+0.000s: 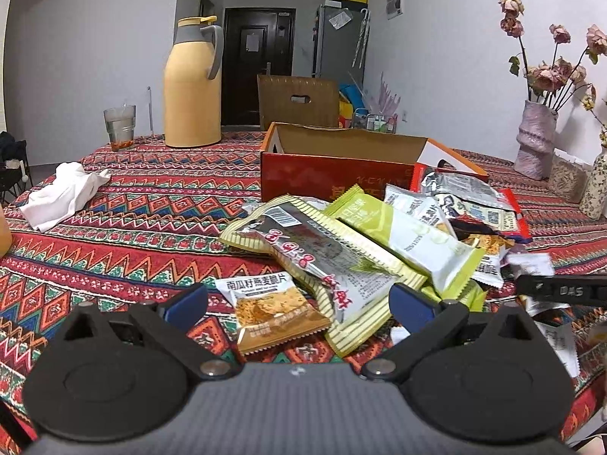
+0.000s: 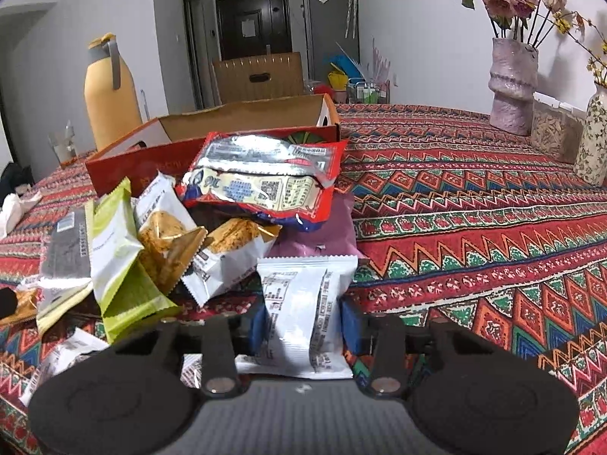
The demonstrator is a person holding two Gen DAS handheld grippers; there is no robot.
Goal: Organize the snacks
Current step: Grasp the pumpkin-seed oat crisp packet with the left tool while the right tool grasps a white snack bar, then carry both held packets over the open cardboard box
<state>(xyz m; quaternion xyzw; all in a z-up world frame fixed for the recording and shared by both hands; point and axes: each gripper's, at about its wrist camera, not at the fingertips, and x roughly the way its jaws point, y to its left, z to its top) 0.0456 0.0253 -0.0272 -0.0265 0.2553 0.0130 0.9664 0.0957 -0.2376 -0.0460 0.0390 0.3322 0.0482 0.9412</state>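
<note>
Tablecloth [image 2: 474, 197] red, zigzag and diamond bands; box [image 1: 326, 180] red-orange; flask [image 1: 191, 91] yellow, grey top; held packet [image 2: 299, 314] white; vase [image 2: 512, 87] pale pink.

A home — dining/living area of an apt. Surface w/ patterned cloth [image 2: 474, 189], yellow thermos jug [image 1: 192, 87], vase of dried roses [image 2: 512, 83], fridge [image 1: 339, 41] by the dark entry door [image 1: 258, 60] — snack packets [image 1: 341, 250] beside an open carton [image 1: 341, 159].
</note>
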